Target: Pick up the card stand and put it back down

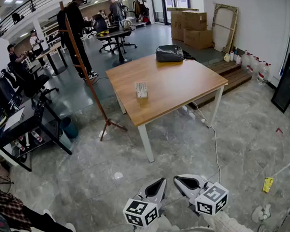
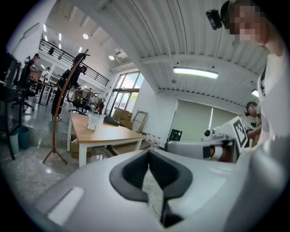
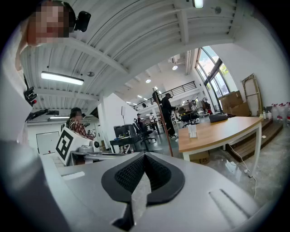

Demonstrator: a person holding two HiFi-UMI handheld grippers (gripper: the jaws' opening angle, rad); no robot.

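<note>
A small clear card stand with a white card stands upright near the middle of the wooden table. It also shows far off in the left gripper view as the card stand and in the right gripper view as the card stand. My left gripper and right gripper hang side by side low over the floor, well short of the table. Both are shut with nothing between their jaws, as the left gripper and right gripper views show.
A dark bag lies at the table's far edge. A wooden coat stand rises left of the table, with a black desk further left. Cardboard boxes stand at the back right. A cable trails over the floor. People stand in the background.
</note>
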